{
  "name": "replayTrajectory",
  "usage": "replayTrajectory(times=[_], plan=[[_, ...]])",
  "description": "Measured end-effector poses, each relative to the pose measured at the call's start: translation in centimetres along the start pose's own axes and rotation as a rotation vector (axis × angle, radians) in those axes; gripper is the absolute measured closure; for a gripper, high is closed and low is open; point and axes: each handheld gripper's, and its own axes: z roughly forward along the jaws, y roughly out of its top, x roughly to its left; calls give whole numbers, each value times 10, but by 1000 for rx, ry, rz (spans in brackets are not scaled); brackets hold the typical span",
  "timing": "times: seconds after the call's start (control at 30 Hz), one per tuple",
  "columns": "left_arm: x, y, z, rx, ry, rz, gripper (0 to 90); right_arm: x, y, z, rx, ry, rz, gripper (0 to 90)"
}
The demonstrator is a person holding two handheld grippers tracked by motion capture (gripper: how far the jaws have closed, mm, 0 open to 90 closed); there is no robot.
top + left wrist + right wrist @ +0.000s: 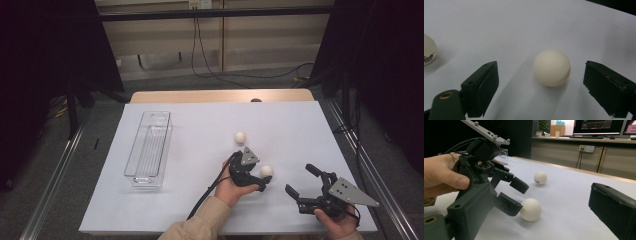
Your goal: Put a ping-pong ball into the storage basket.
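Left gripper (541, 87) jaws stand apart around the ball (551, 67), not touching it.

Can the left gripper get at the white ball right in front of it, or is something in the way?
Probably yes. The left gripper already has the near ball between its open jaws, with gaps on both sides and bare white table cover around. The other ball and the clear tray lie apart from it.

Left claw (265, 181) low over table, jaws apart, nothing clamped; right claw (301, 181) wide open, held level.
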Motion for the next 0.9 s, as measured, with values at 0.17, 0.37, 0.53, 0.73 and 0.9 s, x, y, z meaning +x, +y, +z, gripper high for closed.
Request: replayTrajectory(times=[0.17, 0.37, 0.53, 0.73, 0.9], plan=[[-1, 2, 3, 12, -13, 4, 158, 0, 0, 0, -1, 0, 0, 42], [0, 3, 7, 35, -14, 4, 194, -1, 0, 0, -1, -1, 3, 42], [-2, 5, 10, 44, -15, 5, 211, -1, 0, 0, -1, 0, 0, 42], [-2, 6, 13, 55, -15, 6, 236, -1, 0, 0, -1, 0, 2, 42], [-2, 6, 15, 63, -12, 14, 255, -1, 0, 0, 0, 0, 2, 42]])
